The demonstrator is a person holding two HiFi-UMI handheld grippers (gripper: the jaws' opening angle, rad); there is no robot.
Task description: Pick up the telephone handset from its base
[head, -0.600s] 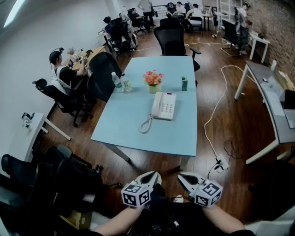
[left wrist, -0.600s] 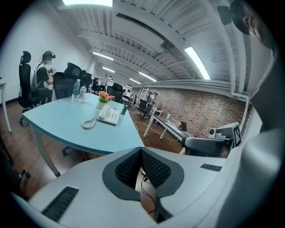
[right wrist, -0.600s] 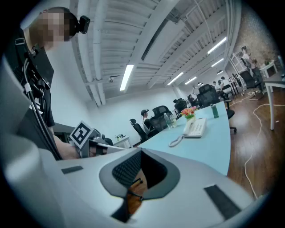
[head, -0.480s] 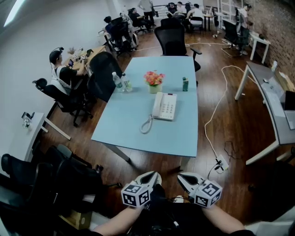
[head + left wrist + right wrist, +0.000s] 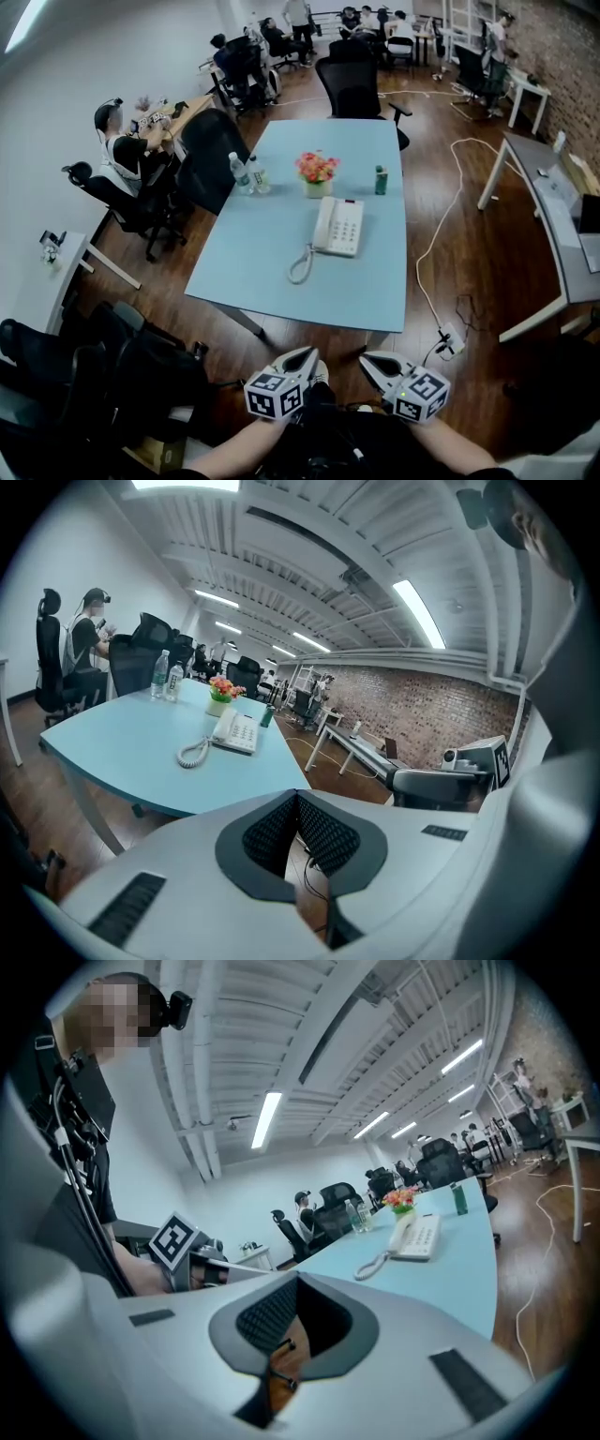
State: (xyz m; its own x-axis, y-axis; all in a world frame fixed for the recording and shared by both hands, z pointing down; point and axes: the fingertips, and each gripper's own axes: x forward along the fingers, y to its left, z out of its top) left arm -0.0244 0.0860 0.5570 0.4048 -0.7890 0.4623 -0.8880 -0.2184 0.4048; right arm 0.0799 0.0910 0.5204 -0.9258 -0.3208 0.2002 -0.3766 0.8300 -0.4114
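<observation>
— Pale-blue table (image 5: 272,244), smooth and matt, with rounded corners, on a dark wooden floor (image 5: 469,253).

— Where is the phone?

— The white telephone (image 5: 342,228) lies near the table's middle. Its handset (image 5: 323,223) rests in the left side of the base, and the coiled cord (image 5: 300,265) loops toward the near edge.

— What else is around it?

— Behind it is a pot of pink flowers (image 5: 317,172), with a small green bottle (image 5: 381,180) to the right. Two clear water bottles (image 5: 248,173) stand by the left edge. A black office chair (image 5: 354,89) stands at the far end, and a white cable (image 5: 441,225) snakes over the floor on the right.

— And the grippers?

— The left gripper (image 5: 309,353) and right gripper (image 5: 367,357) are held low, well short of the table, side by side. Each has its jaws pressed together on nothing. The table's near edge lies between them and the telephone.
</observation>
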